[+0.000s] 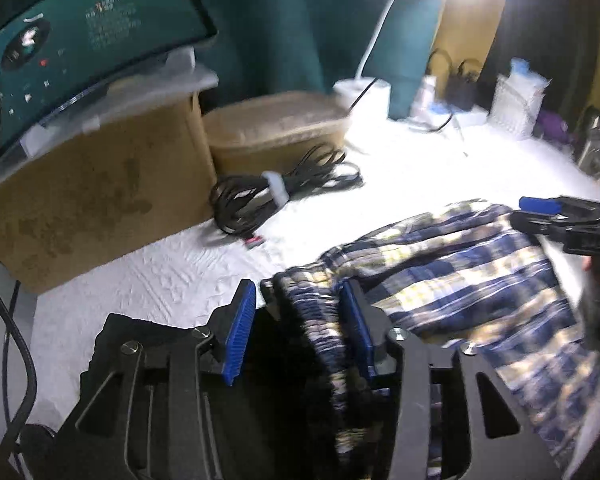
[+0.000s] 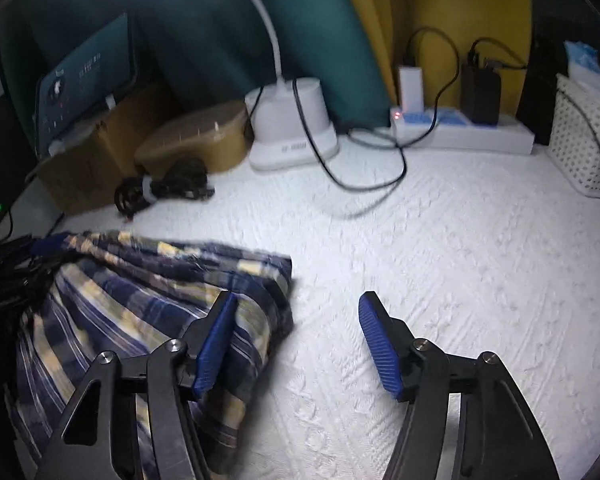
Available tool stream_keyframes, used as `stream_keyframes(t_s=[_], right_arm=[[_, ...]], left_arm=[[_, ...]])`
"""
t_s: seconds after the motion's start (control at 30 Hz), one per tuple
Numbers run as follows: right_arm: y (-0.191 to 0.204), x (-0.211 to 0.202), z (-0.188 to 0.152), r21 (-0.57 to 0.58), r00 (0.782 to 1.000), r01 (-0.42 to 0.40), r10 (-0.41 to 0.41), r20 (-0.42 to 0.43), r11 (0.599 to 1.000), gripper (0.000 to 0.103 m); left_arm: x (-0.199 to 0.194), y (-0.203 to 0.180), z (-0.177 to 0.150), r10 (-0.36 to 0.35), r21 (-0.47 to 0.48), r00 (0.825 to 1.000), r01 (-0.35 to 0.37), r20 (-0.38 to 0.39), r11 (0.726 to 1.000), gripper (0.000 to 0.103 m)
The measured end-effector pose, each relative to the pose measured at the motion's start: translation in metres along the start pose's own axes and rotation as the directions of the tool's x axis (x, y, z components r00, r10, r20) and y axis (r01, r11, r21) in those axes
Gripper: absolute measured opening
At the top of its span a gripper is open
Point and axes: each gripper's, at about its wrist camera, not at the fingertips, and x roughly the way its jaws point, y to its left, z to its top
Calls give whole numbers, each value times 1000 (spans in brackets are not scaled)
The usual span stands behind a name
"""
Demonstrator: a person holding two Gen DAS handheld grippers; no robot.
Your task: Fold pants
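Left gripper (image 1: 296,324): jaws spread, blue pads apart; a bunched fold of the pants (image 1: 452,272) runs up between them, lying against the right-hand pad while the left-hand pad stands clear of the cloth (no squeeze visible).
Right gripper (image 2: 300,340): jaws wide apart; its left finger lies over the near corner of the pants, its right finger hangs over bare white cover, with nothing pinched between the pads.
Pants: plaid in navy, white and pale yellow, lying crumpled in a loose heap on the table (image 2: 440,260), toward its near side; in the right wrist view the heap fills the lower left, one hem corner jutting toward the middle.
Table: covered with a white textured cloth, brightly lit from above.
Lamp (image 2: 288,120): white, with a broad base at the back edge and a curved neck rising out of the picture; a black cord trails from it across the cover.
Power strip (image 2: 460,134): white, along the back edge to the right of the lamp, with plugs and adapters in it and a small red light.
Basket (image 2: 580,148): white, perforated, at the back right corner.
Cardboard box (image 1: 96,192): at the back left, carrying a lit screen (image 1: 92,40).
Tan tub (image 1: 276,128): lidded, just beside the box.
Coiled black cable (image 1: 276,192): bundled with a white strap, in front of the tub.
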Motion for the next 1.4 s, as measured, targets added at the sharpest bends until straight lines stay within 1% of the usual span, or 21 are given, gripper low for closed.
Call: stream_keyframes(t_s=[0.03, 0.13, 0.2, 0.33, 0.5, 0.6, 0.7, 0.8, 0.9, 1.1, 1.4], right_arm=[[1, 3, -1, -10, 1000, 8, -8, -5, 1000, 65], [5, 10, -1, -34, 999, 27, -28, -27, 999, 67], [6, 11, 0, -43, 999, 38, -39, -29, 998, 69], [6, 7, 0, -40, 998, 54, -55, -20, 998, 71], [12, -9, -4, -41, 997, 72, -72, -4, 997, 71], [18, -17, -8, -59, 997, 77, -77, 2, 995, 71], [25, -26, -14, -66, 997, 81, -81, 5, 994, 71], [32, -29, -22, -76, 997, 82, -82, -3, 994, 71], [39, -29, -34, -87, 997, 77, -79, -20, 993, 71], [48, -32, -61, -89, 996, 72, -75, -38, 993, 71], [47, -58, -85, -95, 995, 93, -97, -32, 991, 71]], left_arm=[[2, 2, -1, 5, -1, 1000, -5, 5, 1000, 55], [10, 9, -1, 27, -16, 1000, -27, 4, 1000, 65], [14, 12, -1, 44, -19, 999, -44, -8, 999, 67], [12, 9, 1, 55, -14, 998, -55, -13, 998, 67], [-5, 7, 2, 49, -61, 999, -49, -6, 997, 66], [-20, 5, -2, 27, -76, 1000, -26, 11, 997, 66], [-29, -1, -7, 3, -71, 1000, -2, 19, 997, 66], [-35, -7, -16, -7, -65, 1000, 8, 14, 998, 66], [-36, -9, -26, 3, -78, 1000, -3, -8, 997, 66], [-46, -14, -44, 17, -75, 1000, -18, -14, 997, 66], [-63, -24, -63, 48, -70, 999, -48, 3, 996, 66]])
